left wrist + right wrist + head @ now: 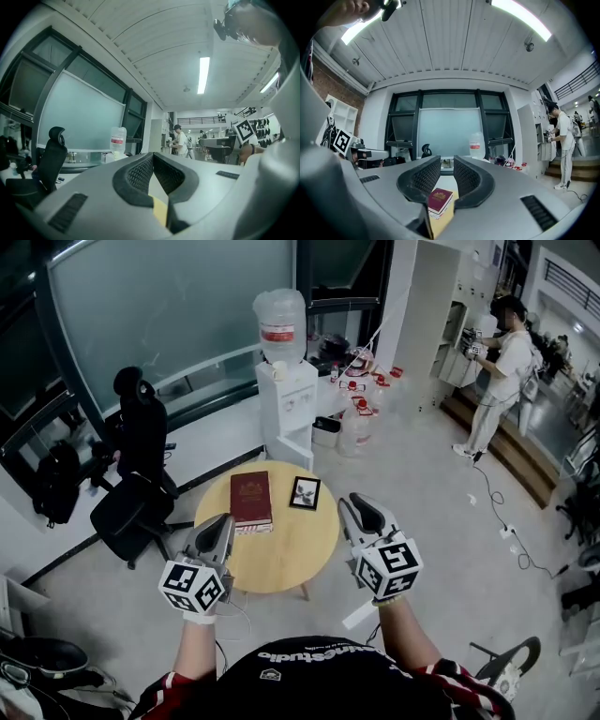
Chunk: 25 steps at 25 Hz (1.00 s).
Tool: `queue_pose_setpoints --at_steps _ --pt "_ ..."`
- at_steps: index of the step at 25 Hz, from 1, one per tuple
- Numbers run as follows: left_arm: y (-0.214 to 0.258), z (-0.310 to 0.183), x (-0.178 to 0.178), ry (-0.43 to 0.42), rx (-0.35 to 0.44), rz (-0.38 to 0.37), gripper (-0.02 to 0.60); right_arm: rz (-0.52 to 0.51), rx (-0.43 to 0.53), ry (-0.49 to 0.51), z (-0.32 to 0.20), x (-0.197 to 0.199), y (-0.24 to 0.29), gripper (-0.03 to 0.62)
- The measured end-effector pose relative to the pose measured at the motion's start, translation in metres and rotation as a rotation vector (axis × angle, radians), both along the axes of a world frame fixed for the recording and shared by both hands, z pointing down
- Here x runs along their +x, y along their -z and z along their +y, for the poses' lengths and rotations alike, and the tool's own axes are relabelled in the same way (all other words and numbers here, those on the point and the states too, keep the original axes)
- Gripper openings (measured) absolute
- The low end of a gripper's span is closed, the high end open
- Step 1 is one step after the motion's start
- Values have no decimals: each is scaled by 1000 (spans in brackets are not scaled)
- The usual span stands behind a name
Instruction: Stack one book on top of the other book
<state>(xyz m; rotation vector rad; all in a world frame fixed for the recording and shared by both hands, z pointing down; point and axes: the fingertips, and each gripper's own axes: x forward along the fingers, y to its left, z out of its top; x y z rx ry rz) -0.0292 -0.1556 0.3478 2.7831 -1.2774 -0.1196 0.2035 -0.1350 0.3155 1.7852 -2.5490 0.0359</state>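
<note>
Head view: red book (251,499) lies on the round counter (281,563); pale page edges under it suggest a second book beneath, so I judge the stack made. A small black-framed picture (305,493) lies just beside it, apart. My left gripper (223,519) and right gripper (361,503) hang at the counter's near edge. Left jaws: tips together, empty. Right jaws: narrowly apart, nothing between. Next: confirm the edges line up; if not, nudge the top book square.
</note>
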Motion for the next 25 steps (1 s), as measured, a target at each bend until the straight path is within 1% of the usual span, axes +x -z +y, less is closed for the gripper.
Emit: queue_pose_setpoints --at_steps 4,8,15,25 --pt "4 3 -4 5 7 5 17 5 8 -6 3 -2 3 76" --pt "6 6 -6 10 11 5 17 3 14 -10 8 -2 6 51" --pt "2 11 -4 9 -1 4 17 22 18 -25 15 0 6 41" --pt "0 16 -1 -4 -6 15 17 34 28 -75 24 10 7 35"
